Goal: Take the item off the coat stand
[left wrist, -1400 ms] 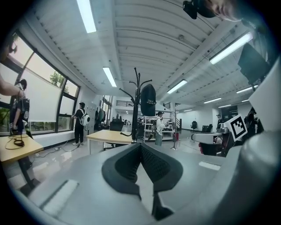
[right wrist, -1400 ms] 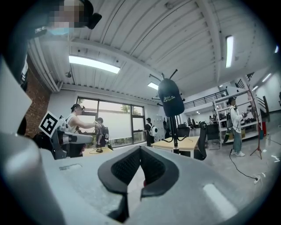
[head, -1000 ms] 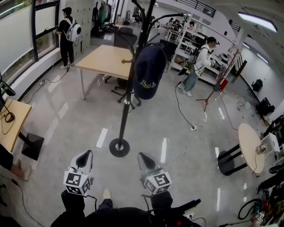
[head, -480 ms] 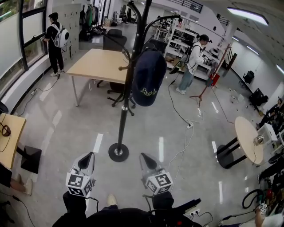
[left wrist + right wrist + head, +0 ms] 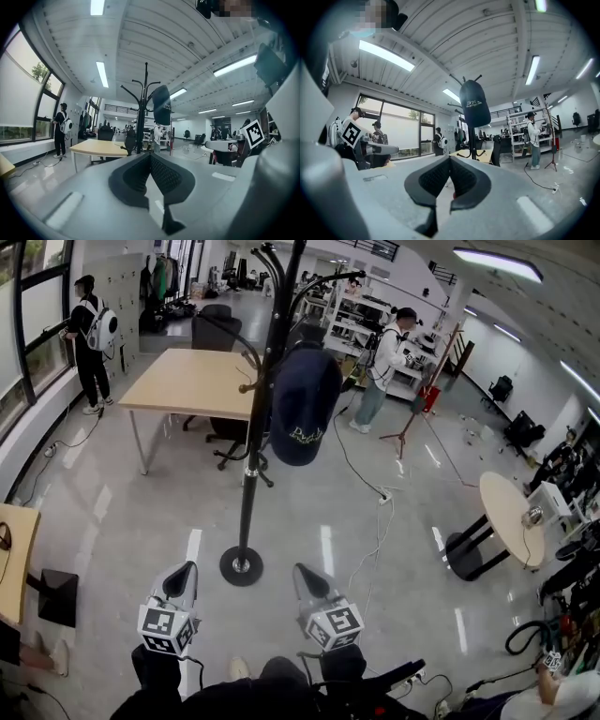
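Observation:
A black coat stand [image 5: 248, 437] rises from a round base [image 5: 241, 565] on the grey floor. A navy cap [image 5: 302, 404] with pale lettering hangs from one of its upper hooks. My left gripper [image 5: 180, 577] and right gripper [image 5: 306, 576] are low in the head view, short of the base, both pointing level at the stand. Neither touches it. In the left gripper view the cap [image 5: 161, 104] hangs far beyond the shut, empty left gripper [image 5: 150, 157]. The right gripper view shows the cap [image 5: 474, 103] ahead, above the shut right gripper [image 5: 450, 161].
A wooden table [image 5: 192, 381] and office chairs stand behind the stand. A round table [image 5: 511, 517] is at the right, a desk corner [image 5: 14, 549] at the left. A cable [image 5: 375, 521] trails over the floor. A person with a backpack [image 5: 86, 329] and another in white [image 5: 384, 362] stand far off.
The stand and cap have drifted a little left and lower in the head view, and the room has swung with them. Both grippers stay shut and empty at the bottom of the view.

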`<action>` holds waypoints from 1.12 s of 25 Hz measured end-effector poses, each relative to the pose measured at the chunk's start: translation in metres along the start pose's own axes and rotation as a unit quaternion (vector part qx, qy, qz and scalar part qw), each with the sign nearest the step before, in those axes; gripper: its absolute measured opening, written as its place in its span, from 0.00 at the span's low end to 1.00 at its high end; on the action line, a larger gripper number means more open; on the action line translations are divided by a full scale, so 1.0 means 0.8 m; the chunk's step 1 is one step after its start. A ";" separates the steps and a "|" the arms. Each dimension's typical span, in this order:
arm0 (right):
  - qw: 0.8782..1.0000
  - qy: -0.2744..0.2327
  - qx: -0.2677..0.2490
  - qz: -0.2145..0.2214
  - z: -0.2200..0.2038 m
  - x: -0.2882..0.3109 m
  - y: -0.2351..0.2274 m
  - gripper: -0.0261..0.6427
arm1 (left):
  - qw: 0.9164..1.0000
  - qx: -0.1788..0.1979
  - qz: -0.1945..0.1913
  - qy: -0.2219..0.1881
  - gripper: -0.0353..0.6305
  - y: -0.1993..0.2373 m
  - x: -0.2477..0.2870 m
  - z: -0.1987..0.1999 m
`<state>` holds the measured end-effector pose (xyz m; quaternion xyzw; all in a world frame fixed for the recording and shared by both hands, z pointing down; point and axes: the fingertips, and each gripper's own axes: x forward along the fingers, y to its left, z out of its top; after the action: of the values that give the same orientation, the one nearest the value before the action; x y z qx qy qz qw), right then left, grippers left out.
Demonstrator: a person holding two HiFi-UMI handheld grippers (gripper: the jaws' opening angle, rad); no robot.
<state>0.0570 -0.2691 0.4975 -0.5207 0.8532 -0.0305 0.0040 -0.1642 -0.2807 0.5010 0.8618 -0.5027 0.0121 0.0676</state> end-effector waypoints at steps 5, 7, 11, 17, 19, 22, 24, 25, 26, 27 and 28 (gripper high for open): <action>1.000 -0.004 -0.001 -0.016 -0.001 0.002 -0.006 0.04 | 1.000 -0.002 -0.013 -0.002 0.06 0.002 0.009 -0.005; 1.000 -0.007 -0.001 -0.022 -0.001 0.004 -0.009 0.04 | 1.000 -0.002 -0.017 -0.001 0.06 0.004 0.014 -0.005; 1.000 -0.012 -0.002 -0.027 0.002 0.009 -0.014 0.04 | 1.000 0.001 -0.021 -0.005 0.06 0.006 0.025 -0.001; 0.999 -0.022 -0.003 -0.035 0.011 0.020 -0.034 0.04 | 1.000 0.003 -0.025 -0.010 0.06 0.005 0.045 0.004; 0.999 -0.029 -0.002 -0.036 0.016 0.025 -0.040 0.04 | 1.000 0.003 -0.028 -0.010 0.06 0.003 0.054 0.005; 0.999 -0.038 -0.005 -0.033 0.027 0.035 -0.047 0.04 | 0.999 0.004 -0.031 -0.015 0.06 0.000 0.066 0.011; 0.998 -0.045 -0.009 -0.031 0.035 0.039 -0.051 0.04 | 0.999 0.002 -0.033 -0.016 0.06 -0.002 0.071 0.013; 0.998 -0.050 -0.011 -0.030 0.039 0.041 -0.053 0.04 | 0.999 0.002 -0.033 -0.016 0.06 -0.003 0.073 0.013; 0.998 -0.055 -0.012 -0.029 0.044 0.045 -0.056 0.04 | 0.999 0.002 -0.034 -0.016 0.06 -0.004 0.076 0.013; 0.998 -0.060 -0.015 -0.028 0.049 0.050 -0.058 0.04 | 0.999 0.002 -0.034 -0.015 0.06 -0.004 0.078 0.013; 0.997 -0.065 -0.018 -0.028 0.055 0.055 -0.061 0.04 | 0.999 0.002 -0.035 -0.015 0.06 -0.003 0.080 0.012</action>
<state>0.0819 -0.3323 0.4572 -0.5450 0.8368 0.0188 0.0497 -0.1307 -0.3358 0.4967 0.8789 -0.4734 -0.0020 0.0585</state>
